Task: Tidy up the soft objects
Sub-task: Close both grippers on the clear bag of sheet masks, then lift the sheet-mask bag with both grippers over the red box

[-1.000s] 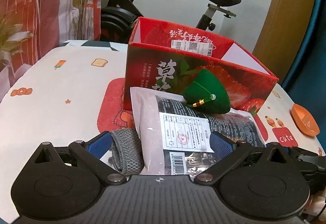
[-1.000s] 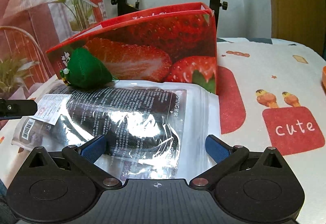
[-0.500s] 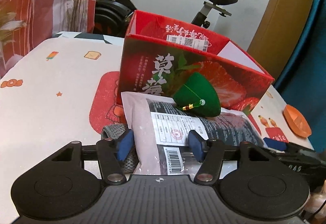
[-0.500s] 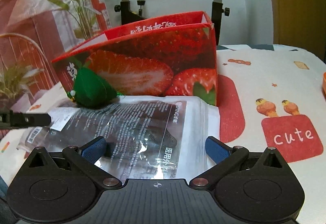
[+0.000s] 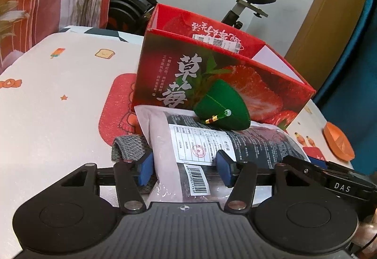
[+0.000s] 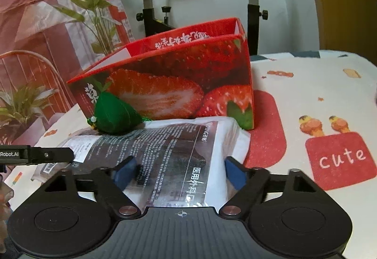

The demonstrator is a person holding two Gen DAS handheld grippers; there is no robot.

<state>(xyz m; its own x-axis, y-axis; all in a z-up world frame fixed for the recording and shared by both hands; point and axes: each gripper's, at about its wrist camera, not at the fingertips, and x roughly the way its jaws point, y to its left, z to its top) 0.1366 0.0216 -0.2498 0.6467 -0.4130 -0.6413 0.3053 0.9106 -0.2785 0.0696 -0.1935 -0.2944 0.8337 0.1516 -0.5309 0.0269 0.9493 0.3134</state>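
The table [image 5: 47,117] carries an open-topped strawberry box [image 5: 212,75], and just in front of the box, lying flat, is the plastic pack [image 5: 212,145], with a green pouch [image 5: 223,108] sitting on its far edge against the box wall and a grey band [image 5: 127,145] tucked under its left side. The pack's long axis runs across the front of the box, and each gripper stands at one end of it: the left gripper [image 5: 183,167] has the labelled end between its blue pads, the right gripper [image 6: 179,171] the clear end. Both sets of fingers are partly drawn in around the pack and seem to touch its sides; whether either is truly clamped I cannot tell. The pack lies directly ahead of both tools, the box beyond it and higher, so the coming move looks like a joint lift up and forward over the near wall. The pouch may slide off in the lift.
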